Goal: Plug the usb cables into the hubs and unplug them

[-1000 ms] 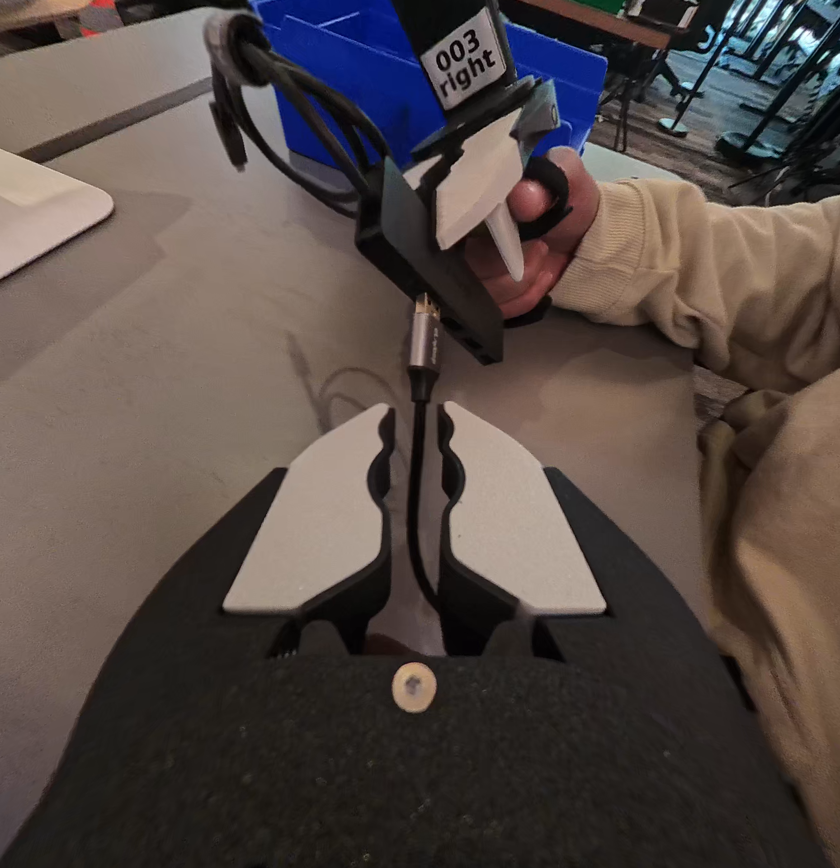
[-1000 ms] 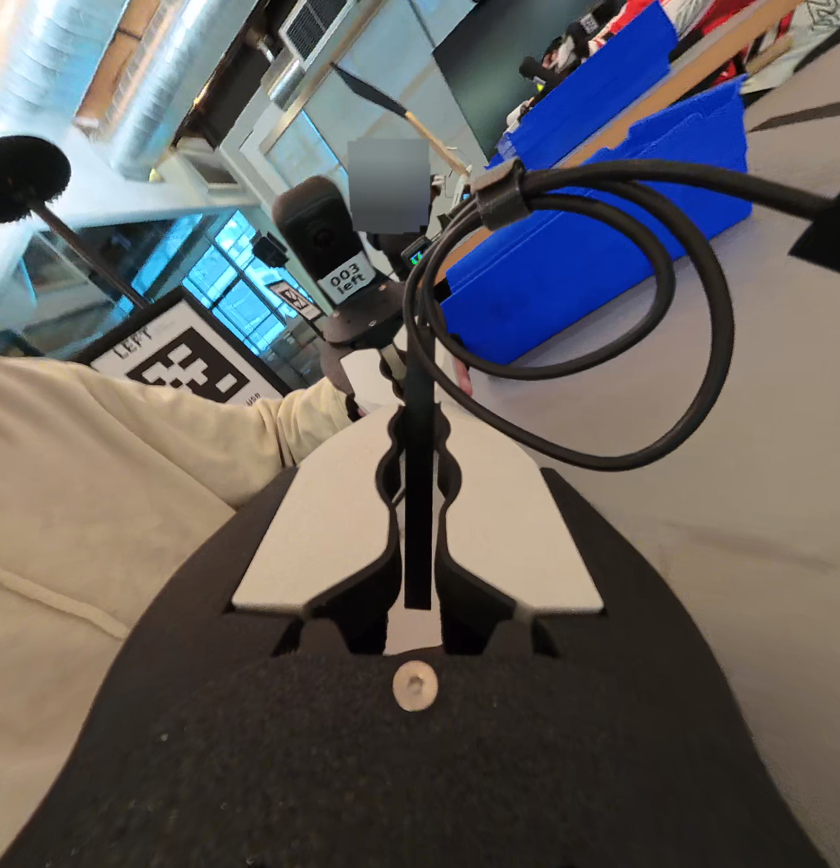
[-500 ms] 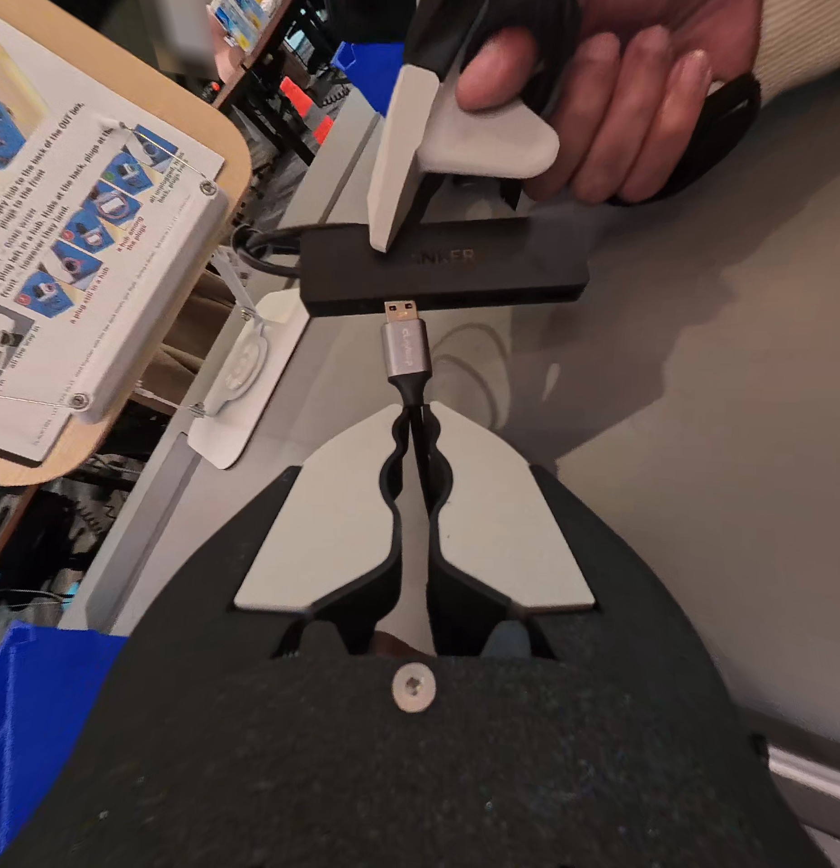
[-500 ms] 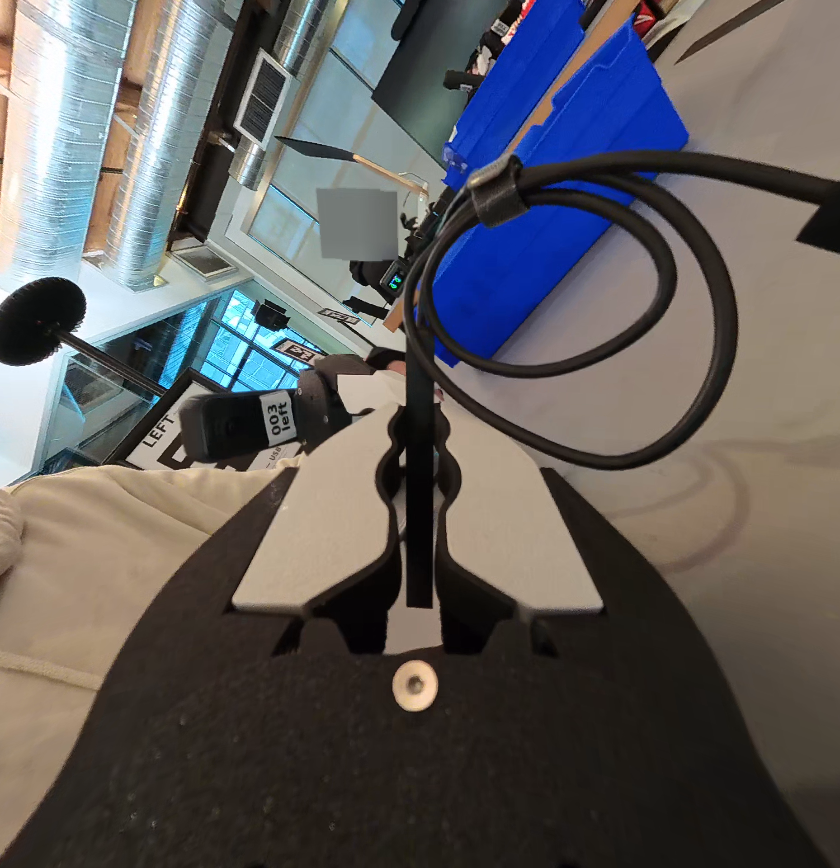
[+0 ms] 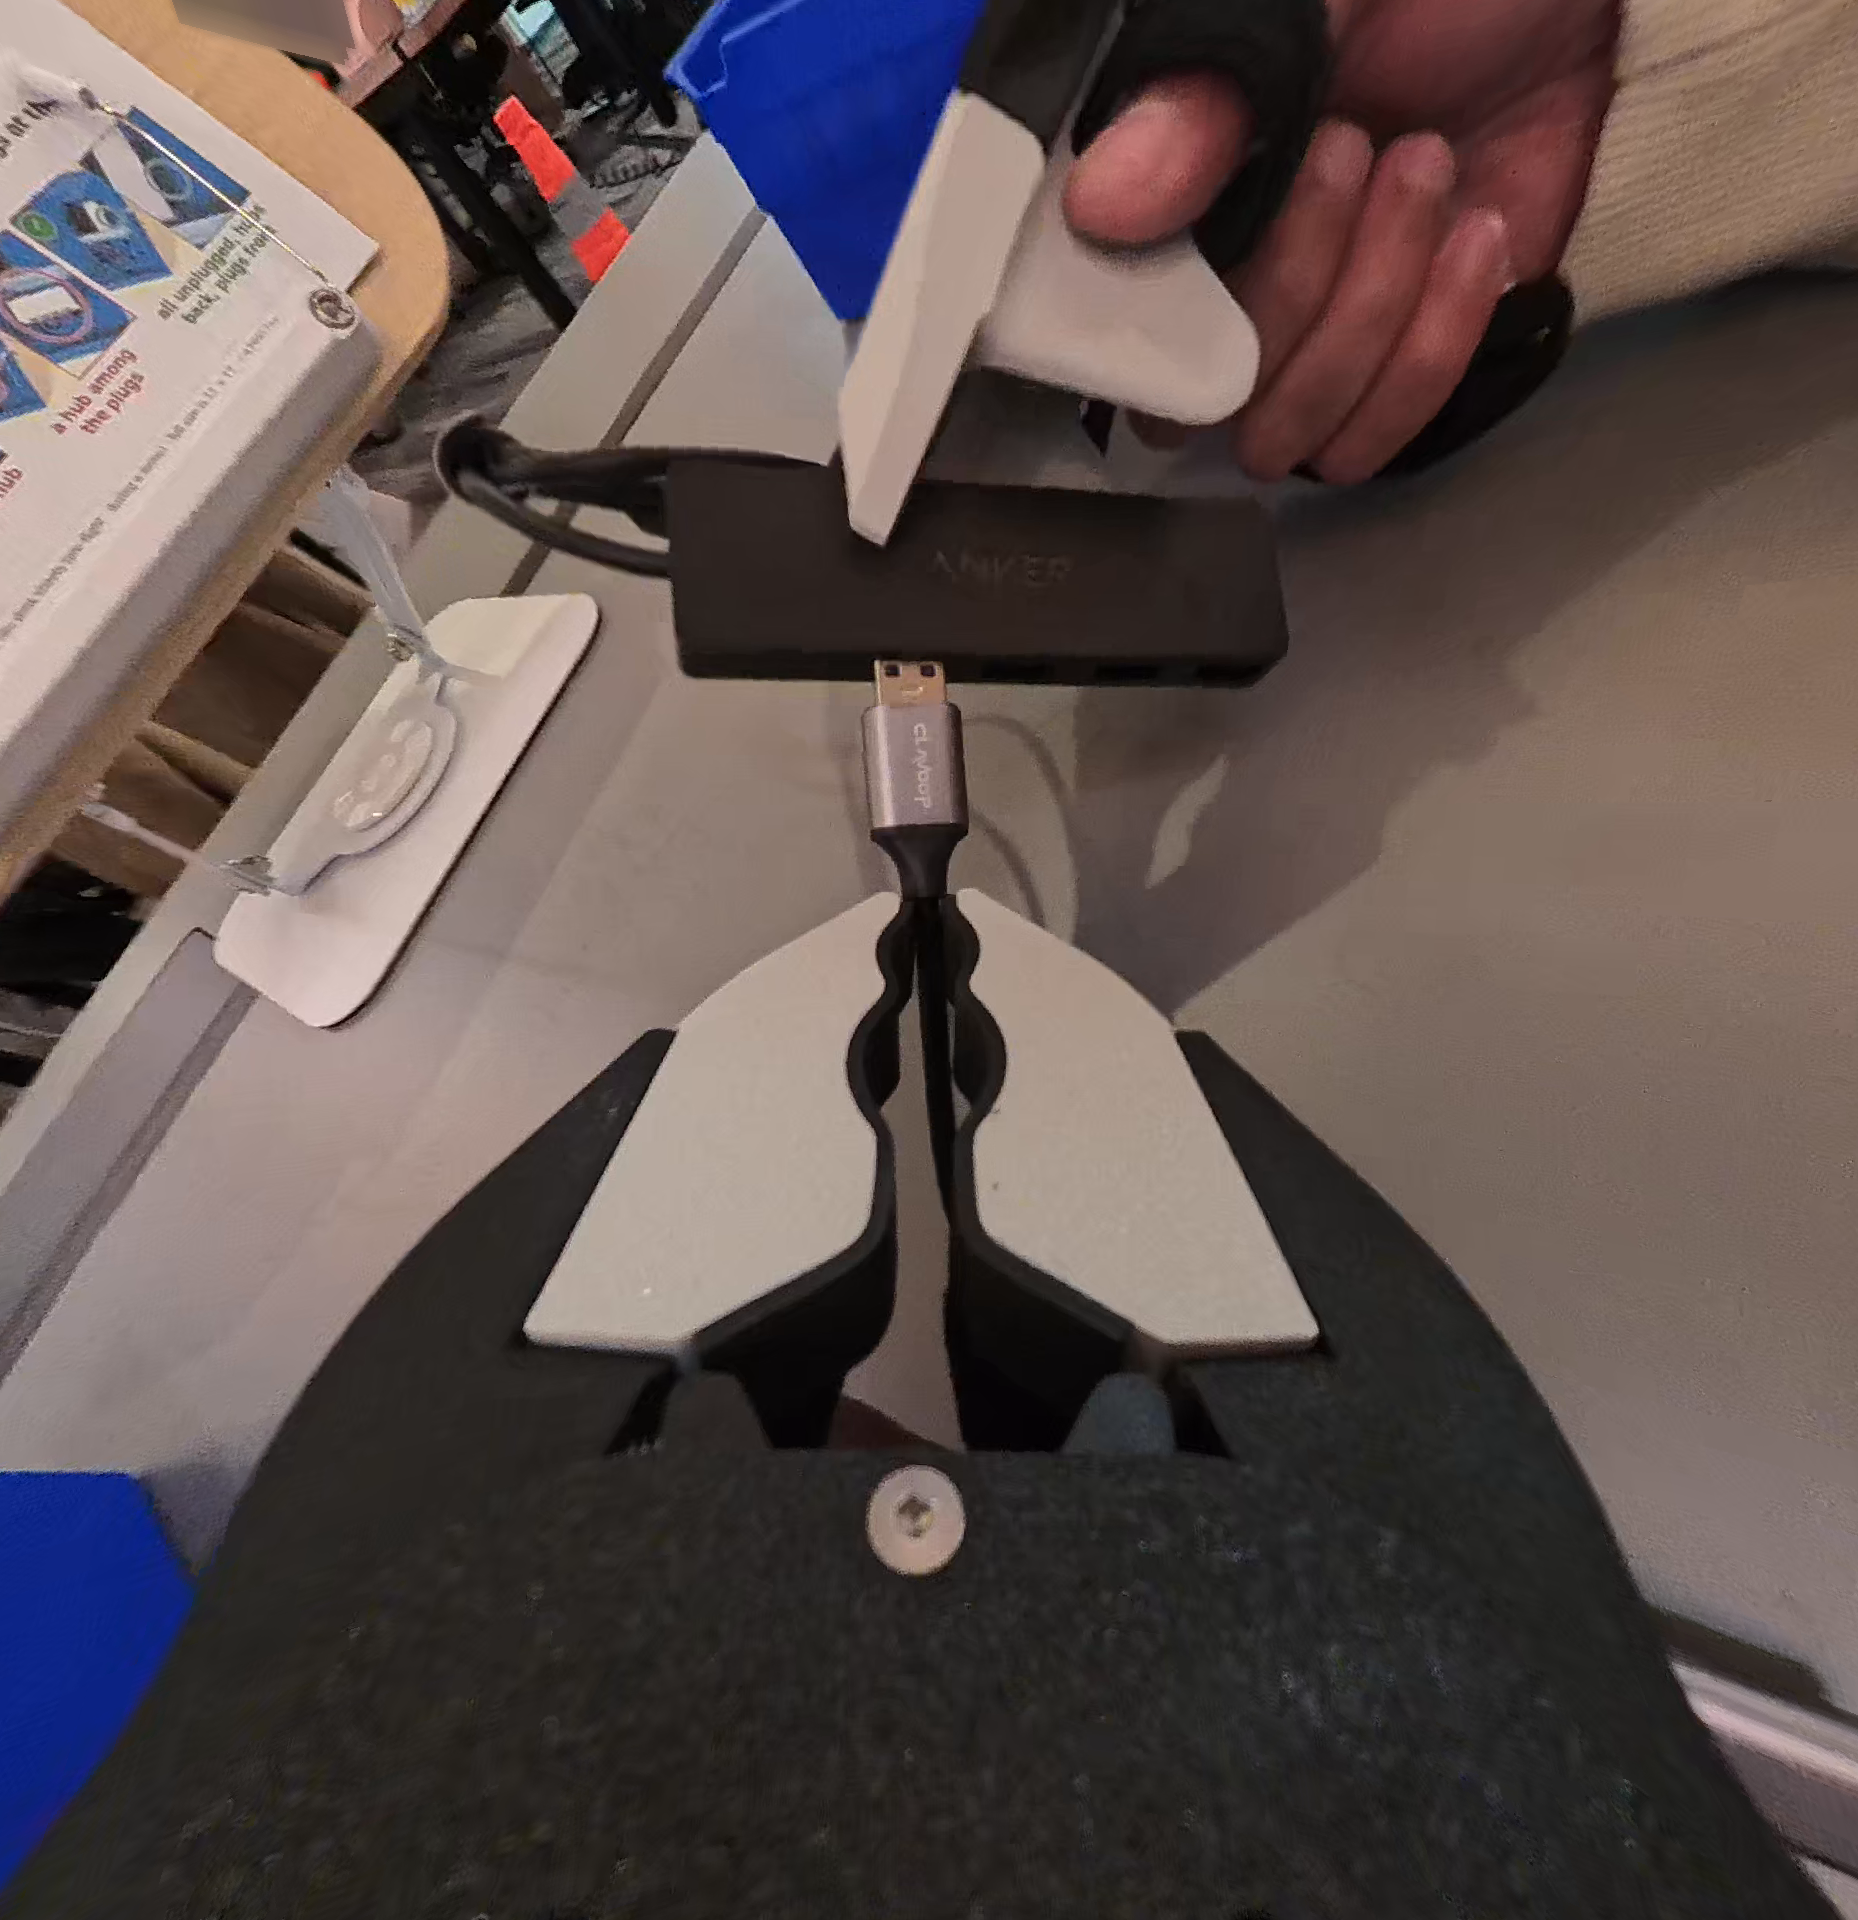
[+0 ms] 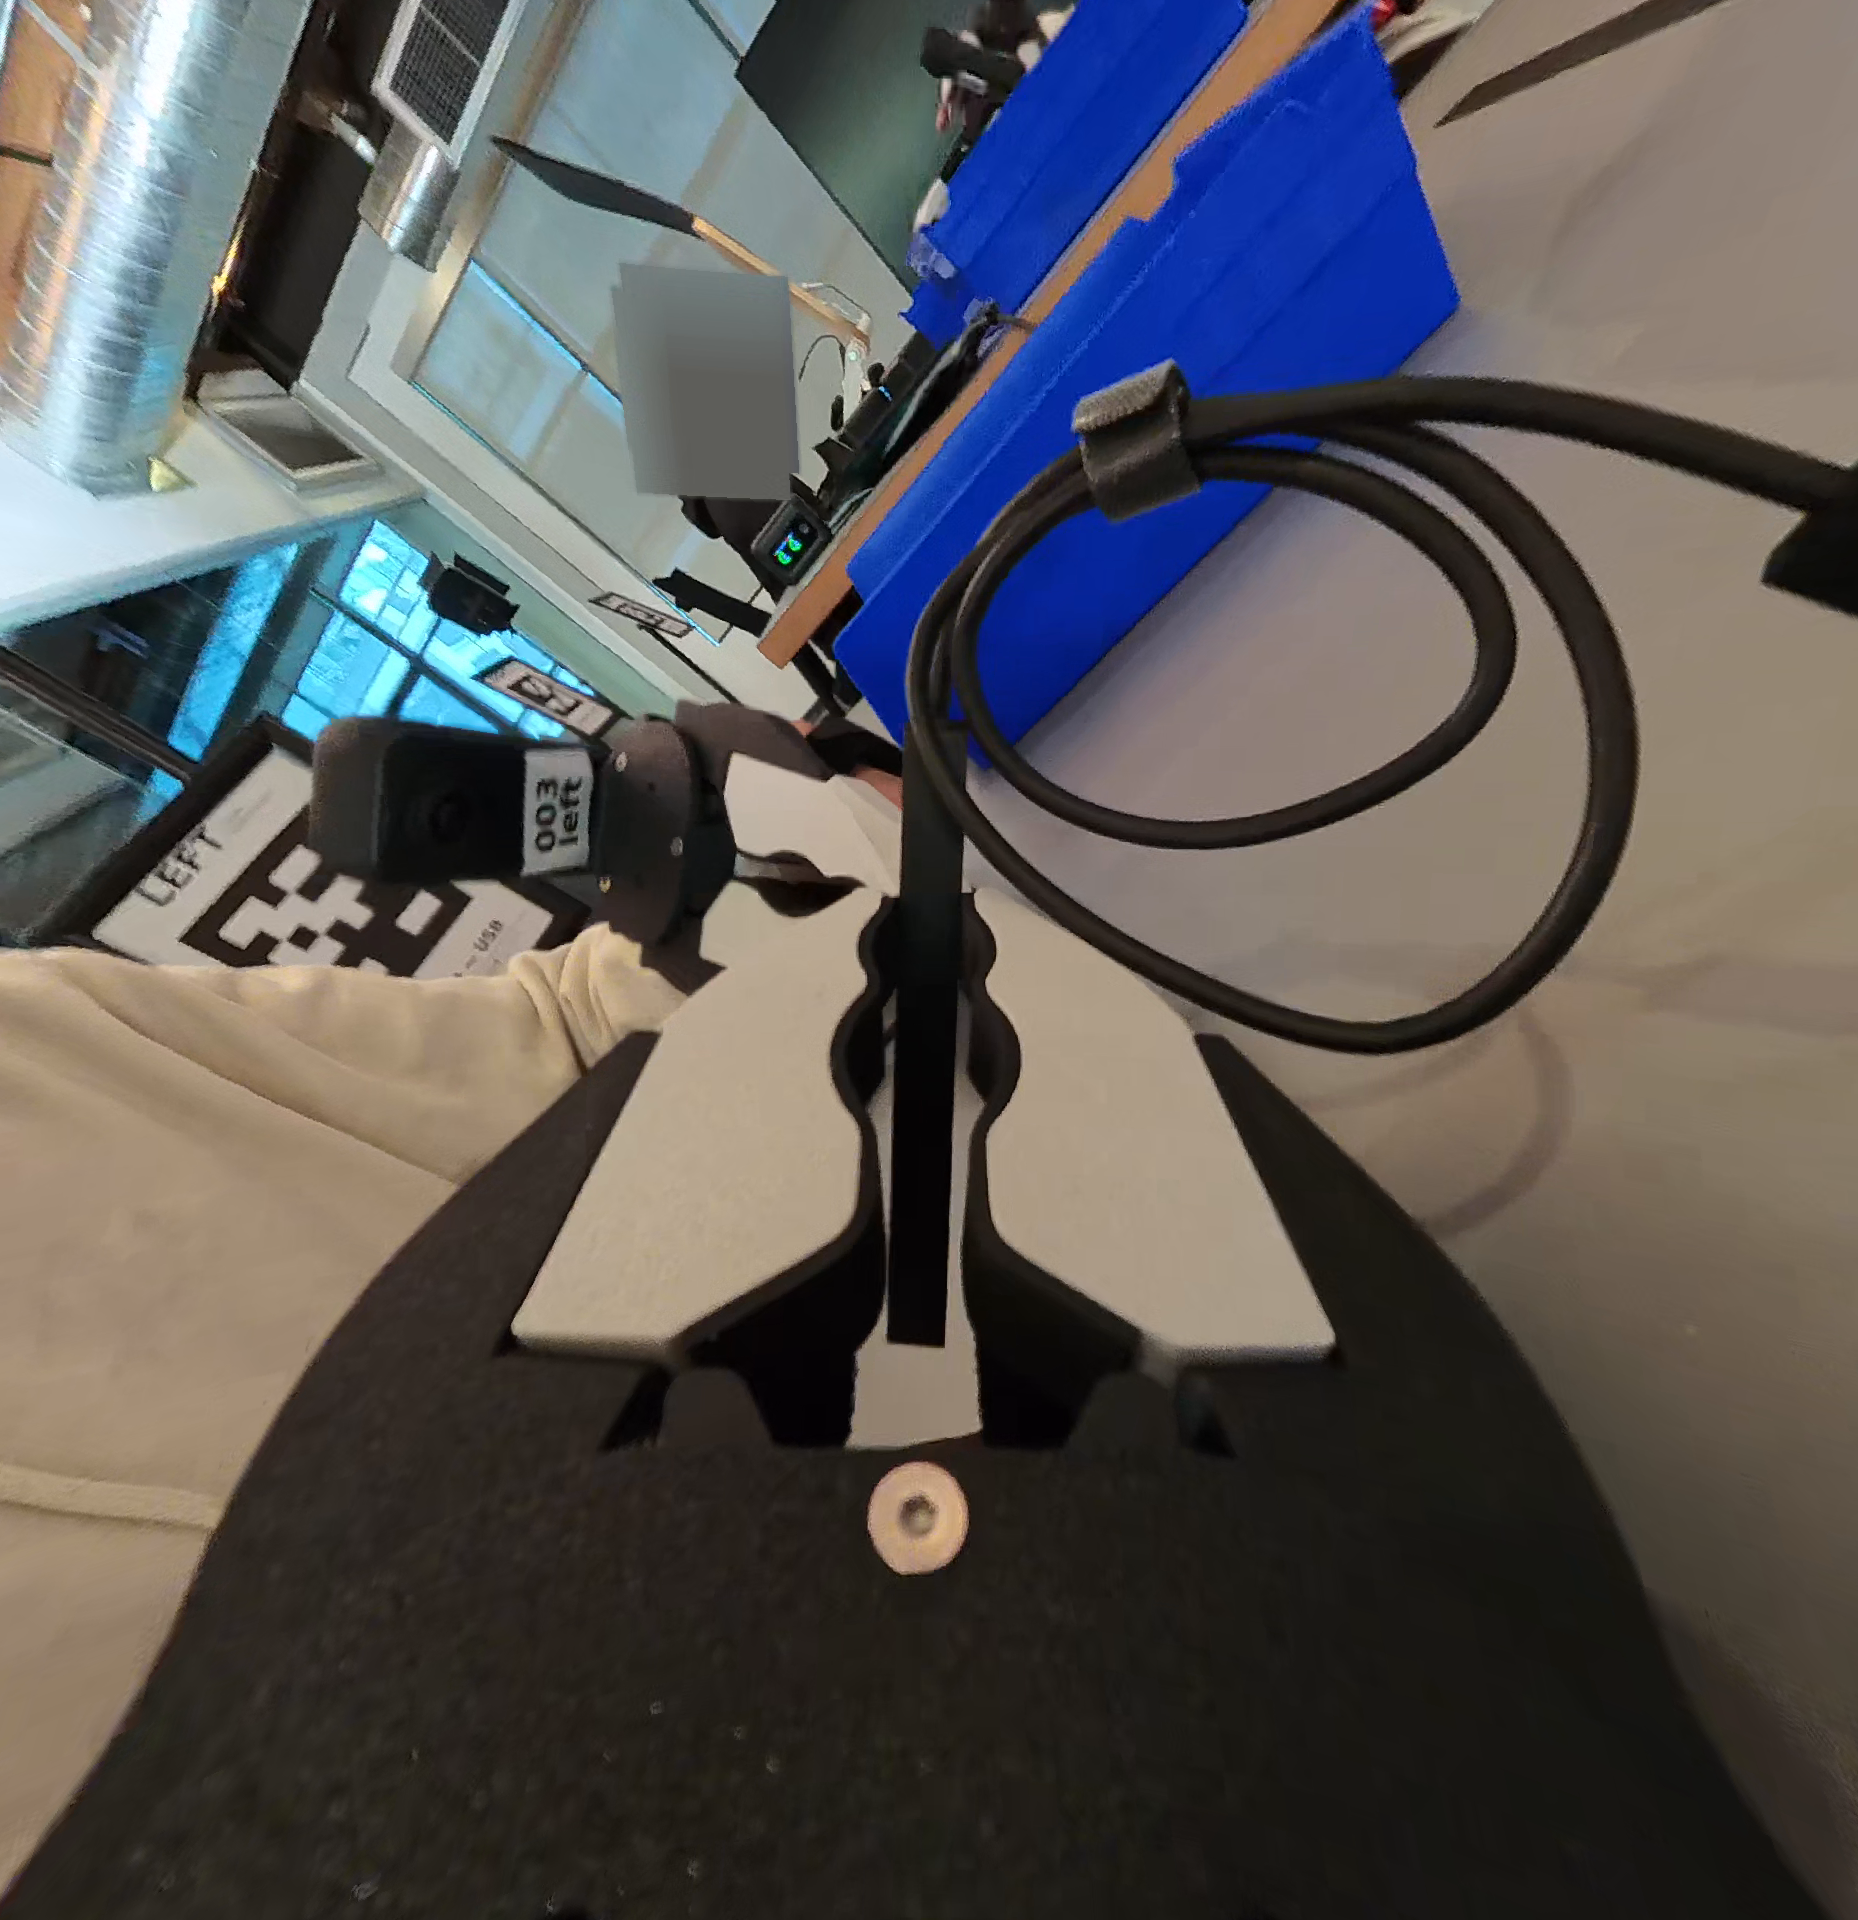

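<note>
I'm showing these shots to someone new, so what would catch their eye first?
Dead centre in the left wrist view, the silver USB plug with its gold tip sits right at a port of the black hub, the left gripper pinching its cable. The right gripper clamps the hub from above. In the right wrist view, the hub's looped black cable arcs before a blue bin.

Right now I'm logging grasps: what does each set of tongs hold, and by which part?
Left tongs pinch the USB cable just behind its grey plug. Right tongs clamp the black hub across its flat body.
</note>
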`<action>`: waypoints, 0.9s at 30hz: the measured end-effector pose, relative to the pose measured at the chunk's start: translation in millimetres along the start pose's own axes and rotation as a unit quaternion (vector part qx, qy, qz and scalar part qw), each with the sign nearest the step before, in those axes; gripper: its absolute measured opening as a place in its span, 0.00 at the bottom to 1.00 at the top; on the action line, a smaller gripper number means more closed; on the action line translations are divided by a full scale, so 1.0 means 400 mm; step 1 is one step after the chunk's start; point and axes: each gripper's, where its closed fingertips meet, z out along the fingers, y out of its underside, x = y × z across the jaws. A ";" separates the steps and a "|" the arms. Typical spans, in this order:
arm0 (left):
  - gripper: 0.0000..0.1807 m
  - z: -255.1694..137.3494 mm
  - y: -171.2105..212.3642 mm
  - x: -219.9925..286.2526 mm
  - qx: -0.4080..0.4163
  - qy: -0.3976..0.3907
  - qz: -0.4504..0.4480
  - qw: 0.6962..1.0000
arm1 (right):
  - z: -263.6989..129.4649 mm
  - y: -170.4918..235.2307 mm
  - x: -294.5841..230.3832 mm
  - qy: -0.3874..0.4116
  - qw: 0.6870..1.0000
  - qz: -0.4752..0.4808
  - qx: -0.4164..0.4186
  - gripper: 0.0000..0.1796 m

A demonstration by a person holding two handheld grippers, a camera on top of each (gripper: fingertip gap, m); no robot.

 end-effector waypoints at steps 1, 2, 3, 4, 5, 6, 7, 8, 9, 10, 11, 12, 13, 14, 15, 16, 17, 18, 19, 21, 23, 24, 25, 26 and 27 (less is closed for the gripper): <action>0.02 -0.004 -0.005 0.000 0.005 0.010 -0.011 1.000 | -0.002 -0.001 -0.007 -0.003 1.000 -0.016 -0.006 0.06; 0.02 -0.007 -0.008 -0.001 0.009 0.017 -0.020 1.000 | -0.003 0.003 -0.011 -0.001 0.999 -0.035 -0.018 0.07; 0.02 -0.010 -0.009 -0.002 0.012 0.022 -0.027 0.999 | -0.004 0.006 -0.011 0.006 0.998 -0.058 -0.028 0.07; 0.02 -0.011 -0.007 -0.001 0.013 0.028 -0.034 0.999 | -0.003 0.012 -0.011 0.011 0.996 -0.074 -0.039 0.09; 0.02 -0.013 -0.005 -0.002 0.014 0.031 -0.038 0.999 | 0.000 0.021 -0.015 0.009 0.995 -0.083 -0.051 0.13; 0.02 -0.014 -0.001 -0.002 0.014 0.034 -0.039 0.999 | 0.002 0.028 -0.017 0.008 0.994 -0.089 -0.058 0.16; 0.02 -0.015 0.001 0.000 0.015 0.038 -0.043 0.998 | 0.004 0.032 -0.017 0.008 0.993 -0.096 -0.062 0.16; 0.02 -0.017 0.003 0.001 0.017 0.042 -0.049 0.998 | 0.005 0.038 -0.016 0.008 0.992 -0.103 -0.067 0.18; 0.02 -0.019 0.004 0.002 0.019 0.047 -0.056 0.997 | 0.003 0.045 -0.016 0.007 0.991 -0.113 -0.076 0.19; 0.02 -0.021 0.005 0.001 0.021 0.051 -0.065 0.996 | 0.001 0.050 -0.019 0.004 0.988 -0.128 -0.084 0.21; 0.02 -0.023 0.004 0.002 0.026 0.059 -0.077 0.995 | -0.001 0.052 -0.025 0.002 0.986 -0.147 -0.084 0.23; 0.02 -0.026 0.003 0.004 0.031 0.071 -0.092 0.993 | -0.004 0.054 -0.033 -0.004 0.982 -0.168 -0.081 0.25; 0.02 -0.029 0.000 0.003 0.038 0.078 -0.104 0.991 | -0.004 0.059 -0.039 -0.008 0.979 -0.187 -0.079 0.28; 0.02 -0.031 -0.001 0.002 0.042 0.083 -0.113 0.989 | -0.003 0.067 -0.041 -0.008 0.976 -0.202 -0.083 0.29; 0.02 -0.033 -0.001 0.002 0.044 0.089 -0.117 0.988 | -0.001 0.076 -0.043 -0.011 0.974 -0.208 -0.091 0.29; 0.02 -0.033 -0.002 0.004 0.045 0.093 -0.119 0.988 | 0.002 0.083 -0.042 -0.013 0.974 -0.201 -0.098 0.29; 0.02 -0.033 -0.002 0.008 0.044 0.100 -0.123 0.986 | 0.007 0.090 -0.041 -0.018 0.975 -0.192 -0.107 0.29; 0.02 -0.035 -0.007 0.014 0.048 0.116 -0.135 0.983 | 0.010 0.090 -0.042 -0.022 0.976 -0.186 -0.107 0.29; 0.02 -0.039 -0.016 0.016 0.057 0.131 -0.152 0.978 | 0.011 0.093 -0.050 -0.033 0.975 -0.190 -0.108 0.30; 0.02 -0.043 -0.018 0.005 0.060 0.135 -0.161 0.976 | 0.008 0.089 -0.064 -0.037 0.969 -0.225 -0.099 0.33; 0.02 -0.044 -0.017 -0.003 0.058 0.132 -0.161 0.976 | 0.008 0.088 -0.070 -0.021 0.957 -0.275 -0.090 0.36; 0.02 -0.044 -0.016 -0.005 0.055 0.128 -0.157 0.978 | 0.009 0.093 -0.069 -0.014 0.954 -0.285 -0.094 0.38; 0.02 -0.042 -0.011 -0.007 0.049 0.123 -0.151 0.980 | 0.011 0.097 -0.067 -0.012 0.955 -0.280 -0.097 0.39; 0.02 -0.041 -0.008 -0.007 0.044 0.123 -0.152 0.980 | 0.013 0.099 -0.065 -0.013 0.958 -0.267 -0.102 0.40; 0.02 -0.041 -0.008 -0.008 0.045 0.124 -0.158 0.979 | 0.014 0.099 -0.065 -0.013 0.959 -0.264 -0.103 0.41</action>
